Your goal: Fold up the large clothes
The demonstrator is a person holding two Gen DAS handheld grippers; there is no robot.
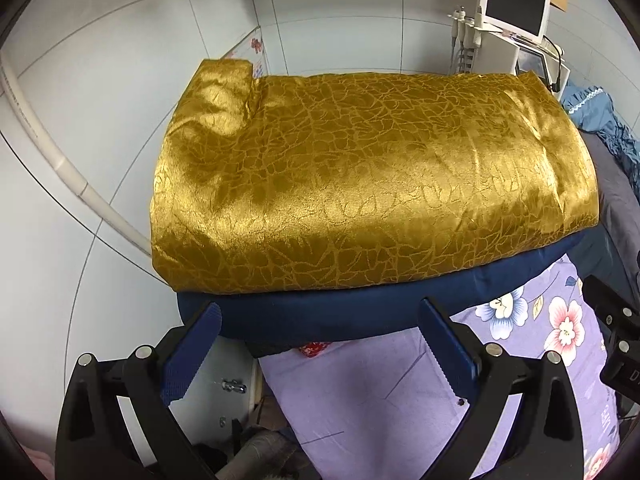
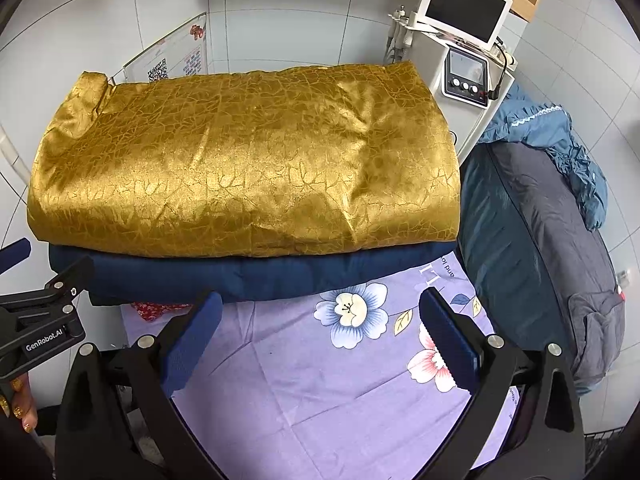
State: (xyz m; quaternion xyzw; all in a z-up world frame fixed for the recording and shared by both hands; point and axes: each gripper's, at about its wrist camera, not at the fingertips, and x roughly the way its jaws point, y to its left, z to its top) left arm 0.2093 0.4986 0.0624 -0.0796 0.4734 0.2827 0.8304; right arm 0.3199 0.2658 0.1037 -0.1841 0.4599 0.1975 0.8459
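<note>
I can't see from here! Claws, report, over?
Both claws, left and right, open, empty. Gold cloth folded atop navy bundle. Nothing in the way.

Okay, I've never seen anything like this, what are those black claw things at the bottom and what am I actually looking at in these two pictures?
Those claws are hand-held grippers; a person holds one in each hand. Each carries a wide-angle camera looking along its two blue-padded fingers, so one picture is from the left gripper, the other from the right gripper. Both are open and hold nothing. Ahead lies a folded gold fabric, resting on a folded navy fabric, above a purple flowered sheet. In the right view, the left gripper and the person's fingers show at the left edge. A machine with a screen stands behind.
</note>
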